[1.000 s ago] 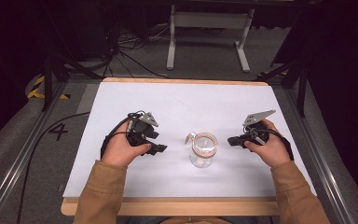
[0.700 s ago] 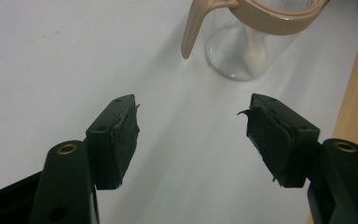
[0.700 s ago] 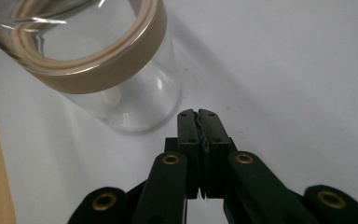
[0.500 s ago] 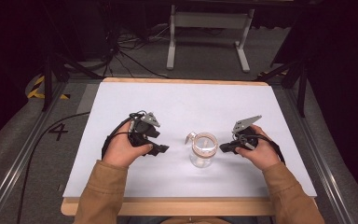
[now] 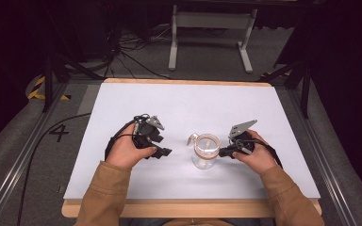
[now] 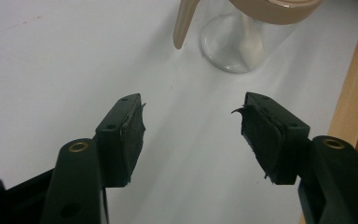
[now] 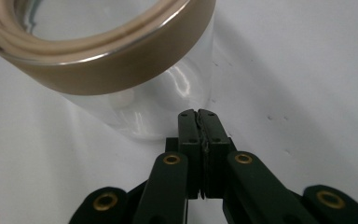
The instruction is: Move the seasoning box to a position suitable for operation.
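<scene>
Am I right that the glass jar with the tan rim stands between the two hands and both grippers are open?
Not quite. The left gripper is open, but the right gripper is shut, its jaws pressed together beside the glass jar, as the right gripper view shows.

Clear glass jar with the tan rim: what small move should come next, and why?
Probably open the right gripper before going further. Its fingers are pressed together with nothing between them, tips right beside the wall of the clear glass jar with the tan rim, so they cannot take it as they stand. The left gripper waits short of the jar, open; its fingers have just narrowed a little around nothing.
</scene>
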